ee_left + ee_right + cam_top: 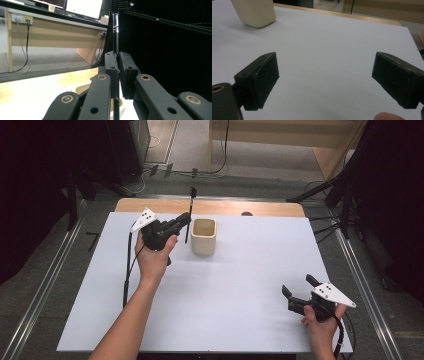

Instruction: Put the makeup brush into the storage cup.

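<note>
Two tongs are in my hands: my left tongs [186, 220] pinch a thin black rod [190, 215] upright, just left of the cream cup [203, 236] at the far tabletop [225, 285]. My right tongs [296, 287] rest spread at the near right, well apart from the cup.

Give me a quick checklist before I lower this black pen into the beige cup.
1. Grip: left gripper has its jaws closed on the pen: ok.
2. Pen attitude: roughly upright in the left gripper view: ok.
3. Alignment: in the high view the pen sits beside the cup's left rim, not over the opening: not ok.
4. Cup upright, opening facing up: ok.
5. Cup contents: interior looks empty in the high view, bottom not fully seen: cannot tell.
6. Right gripper open, low at the table's near right, far from the cup: ok.
</note>
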`<state>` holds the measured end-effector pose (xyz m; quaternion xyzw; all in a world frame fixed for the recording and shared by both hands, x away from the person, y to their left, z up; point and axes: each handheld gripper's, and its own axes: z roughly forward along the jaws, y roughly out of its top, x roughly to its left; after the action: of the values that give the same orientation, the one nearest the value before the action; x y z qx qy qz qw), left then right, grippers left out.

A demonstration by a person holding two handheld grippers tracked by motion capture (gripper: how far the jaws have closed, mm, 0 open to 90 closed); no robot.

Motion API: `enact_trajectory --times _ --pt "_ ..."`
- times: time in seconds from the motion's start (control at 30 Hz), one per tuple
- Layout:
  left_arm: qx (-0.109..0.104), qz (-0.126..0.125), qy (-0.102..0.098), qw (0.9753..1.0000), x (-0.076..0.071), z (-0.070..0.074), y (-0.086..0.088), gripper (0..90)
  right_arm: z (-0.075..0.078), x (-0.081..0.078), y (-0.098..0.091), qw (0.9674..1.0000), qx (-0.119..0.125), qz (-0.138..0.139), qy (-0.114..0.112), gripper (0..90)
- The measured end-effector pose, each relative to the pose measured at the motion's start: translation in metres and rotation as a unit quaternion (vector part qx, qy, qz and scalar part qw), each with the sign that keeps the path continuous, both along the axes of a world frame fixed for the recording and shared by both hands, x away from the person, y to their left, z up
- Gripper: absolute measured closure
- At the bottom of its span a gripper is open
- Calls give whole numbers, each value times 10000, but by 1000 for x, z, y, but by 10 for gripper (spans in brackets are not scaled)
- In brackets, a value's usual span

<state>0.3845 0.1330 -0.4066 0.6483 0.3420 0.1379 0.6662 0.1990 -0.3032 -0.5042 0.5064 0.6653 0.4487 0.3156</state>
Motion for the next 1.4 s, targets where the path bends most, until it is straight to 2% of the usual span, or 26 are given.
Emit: enact_trajectory --times 0.1,0.3,0.63,0.8,1.07,1.4 --pt "-57 30 -101 9999 3 -2 -5 872 0 0 0 10000 -14 -8 -4 83" --pt "-43 32 7 10000 12 -6 -10 872 0 -1 -1 10000 7 -24 14 84" --pt "-64 160 -12 9999 25 -8 -19 872 0 -1 -1 10000 8 -3 7 85" --pt "23 180 8 9998 29 -10 -26 872 1 -2 -2 10000 30 2 -12 85" --pt "88 326 -69 9994 36 -14 -33 872 1 -3 -4 10000 45 7 -25 85" --pt "264 378 -45 9989 38 -23 -33 872 2 -4 -6 10000 70 -24 -24 87"
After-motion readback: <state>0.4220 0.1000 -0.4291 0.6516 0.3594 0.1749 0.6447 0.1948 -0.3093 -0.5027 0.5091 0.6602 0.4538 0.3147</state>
